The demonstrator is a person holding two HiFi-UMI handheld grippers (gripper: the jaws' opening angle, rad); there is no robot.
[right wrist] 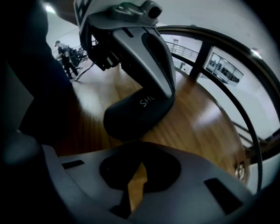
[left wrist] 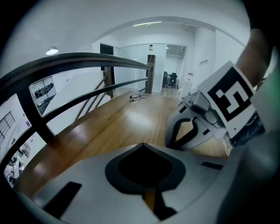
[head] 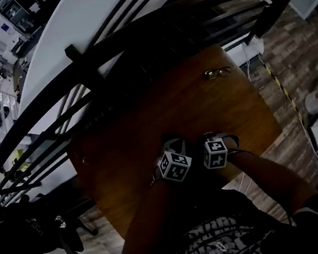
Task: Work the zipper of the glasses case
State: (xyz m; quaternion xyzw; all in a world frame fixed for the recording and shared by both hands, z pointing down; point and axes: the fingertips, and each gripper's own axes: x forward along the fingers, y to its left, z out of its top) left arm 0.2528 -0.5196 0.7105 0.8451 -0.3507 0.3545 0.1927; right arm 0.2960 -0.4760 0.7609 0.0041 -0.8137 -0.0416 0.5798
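The right gripper (right wrist: 141, 144) is closest. Its two jaws are pressed together, and only a thin crack is left between them, where the brown wood shows through. Its tip sits right at the near edge of the glasses case (right wrist: 140, 111). I cannot tell if it is pinching a small bit of the zipper there. The case is dark and round, with pale letters on its side. It lies on the wooden table (head: 146, 119), close to the edge where the person stands. The left gripper (left wrist: 143, 144) comes down on the case from above, and its grey jaws reach the top of the case. Those jaws are pressed together too. I cannot tell if they pinch a bit of the case between them. From the head view, the two grippers sit side by side, very close to each other, and the case is mostly hidden under them. Past them the table top is bare, shiny wood. At the far end of the table lies a pair of glasses (head: 217, 73), well apart from the case. A dark curved railing (left wrist: 87, 57) bends around the far side of the table. Beyond it is a bright room with white walls.
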